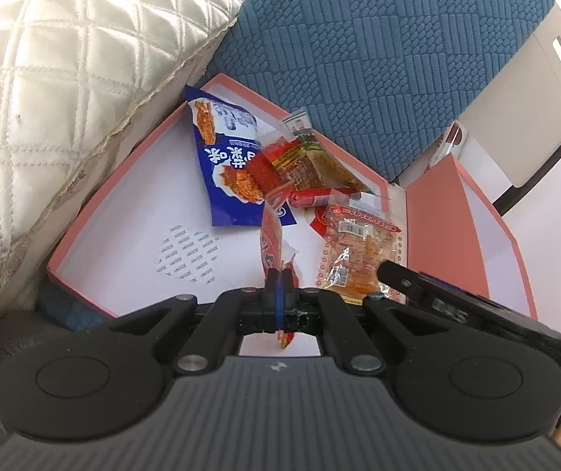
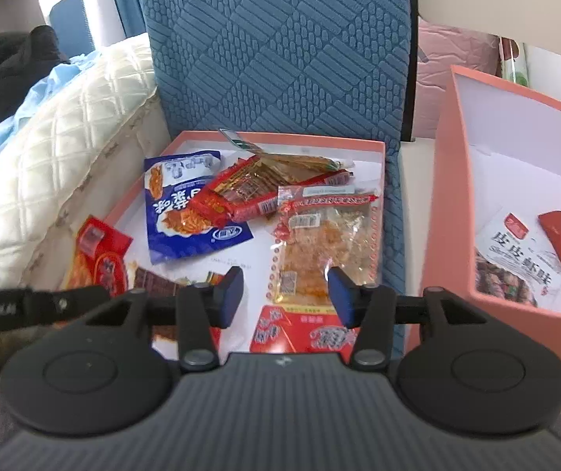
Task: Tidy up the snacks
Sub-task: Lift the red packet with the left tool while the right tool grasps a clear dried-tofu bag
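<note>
We see a pink tray (image 2: 374,145) of snacks against a blue cushion (image 2: 280,47), beside a quilted bed (image 2: 64,125). Our left tool (image 1: 279,274) is clenched on a red packet (image 1: 272,235); our right tool (image 2: 284,294) is released.

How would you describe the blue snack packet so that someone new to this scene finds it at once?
Look at the shallow pink tray before the blue chair back. On its left half lies the blue packet, flat, with white lettering. Its neighbours are all red, orange or clear.
</note>
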